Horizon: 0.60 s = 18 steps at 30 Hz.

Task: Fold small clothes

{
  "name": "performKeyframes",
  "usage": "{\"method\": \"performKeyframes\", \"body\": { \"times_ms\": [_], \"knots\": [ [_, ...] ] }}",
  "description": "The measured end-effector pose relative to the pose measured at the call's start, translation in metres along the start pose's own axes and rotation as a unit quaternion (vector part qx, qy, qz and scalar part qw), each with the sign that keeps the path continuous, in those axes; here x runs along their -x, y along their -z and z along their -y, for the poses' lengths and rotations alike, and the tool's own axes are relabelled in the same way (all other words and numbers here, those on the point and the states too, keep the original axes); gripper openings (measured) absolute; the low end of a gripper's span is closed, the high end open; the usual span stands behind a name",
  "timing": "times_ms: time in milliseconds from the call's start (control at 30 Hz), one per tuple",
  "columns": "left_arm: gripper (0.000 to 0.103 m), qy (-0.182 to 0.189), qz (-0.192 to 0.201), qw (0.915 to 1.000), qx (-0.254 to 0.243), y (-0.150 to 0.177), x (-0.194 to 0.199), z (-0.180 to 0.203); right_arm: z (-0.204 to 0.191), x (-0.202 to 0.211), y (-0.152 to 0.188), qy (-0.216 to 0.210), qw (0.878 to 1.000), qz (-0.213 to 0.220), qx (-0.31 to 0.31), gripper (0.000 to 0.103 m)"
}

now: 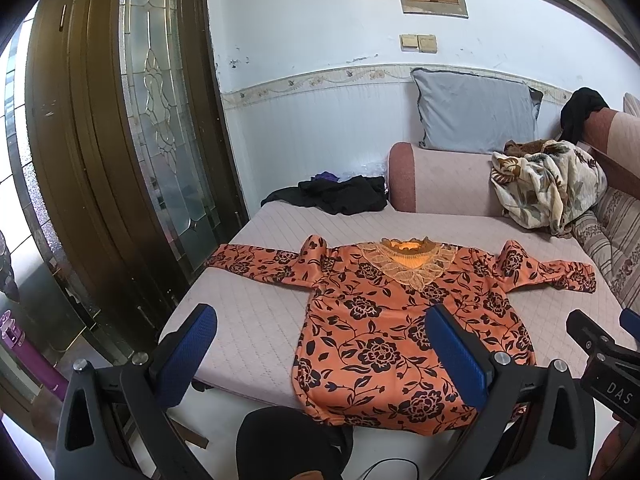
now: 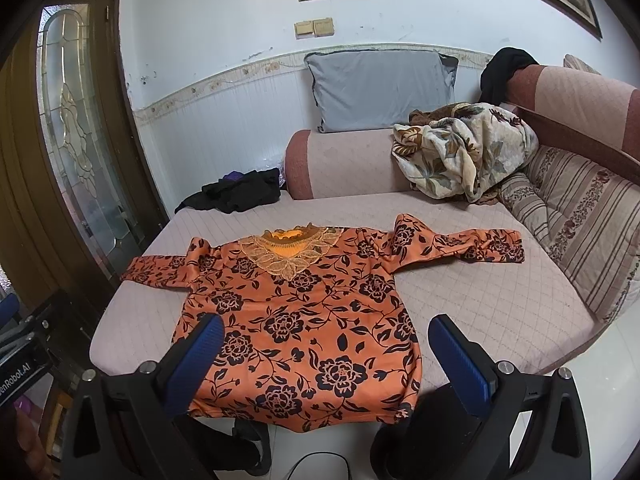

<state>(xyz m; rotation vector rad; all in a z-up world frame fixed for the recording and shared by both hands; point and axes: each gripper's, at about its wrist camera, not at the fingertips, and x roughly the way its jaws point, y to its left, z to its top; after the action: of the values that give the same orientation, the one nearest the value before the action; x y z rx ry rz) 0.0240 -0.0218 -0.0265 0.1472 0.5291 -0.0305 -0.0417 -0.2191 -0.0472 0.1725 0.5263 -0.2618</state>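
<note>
Both tools, left [image 1: 320, 356] and right [image 2: 326, 360], gaping above floral blouse [image 2: 304, 320] flat on quilted pink sofa seat [image 2: 480, 292], white wall [image 2: 224, 32] behind.

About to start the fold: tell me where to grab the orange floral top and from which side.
Take the orange floral top by a sleeve cuff, the right gripper coming in from the outer side. Both sleeves lie spread flat, cuff edges free on the sofa cushion, so open jaws could likely pinch one and carry it across the body.

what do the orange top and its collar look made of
The orange top looks like a smooth, slightly shiny woven or knit fabric, perhaps satin-like, judging by its soft sheen and printed black flowers. The collar looks like sheer lace or embroidered mesh: it has see-through, leaf-shaped cutwork.
</note>
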Motion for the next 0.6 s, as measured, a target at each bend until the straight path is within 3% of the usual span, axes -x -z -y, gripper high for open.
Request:
{"method": "performKeyframes", "body": {
  "times_ms": [367,600],
  "knots": [
    [0.103,-0.002,-0.010,0.9999,-0.009,-0.004,-0.017,0.010,0.006,-0.020,-0.001,0.007,1.000,-0.014,-0.003,0.103],
    [0.103,-0.010,-0.016,0.9996,-0.022,-0.017,-0.053,0.028,0.015,-0.048,-0.012,0.030,0.999,-0.017,0.003,0.103]
  ]
}}
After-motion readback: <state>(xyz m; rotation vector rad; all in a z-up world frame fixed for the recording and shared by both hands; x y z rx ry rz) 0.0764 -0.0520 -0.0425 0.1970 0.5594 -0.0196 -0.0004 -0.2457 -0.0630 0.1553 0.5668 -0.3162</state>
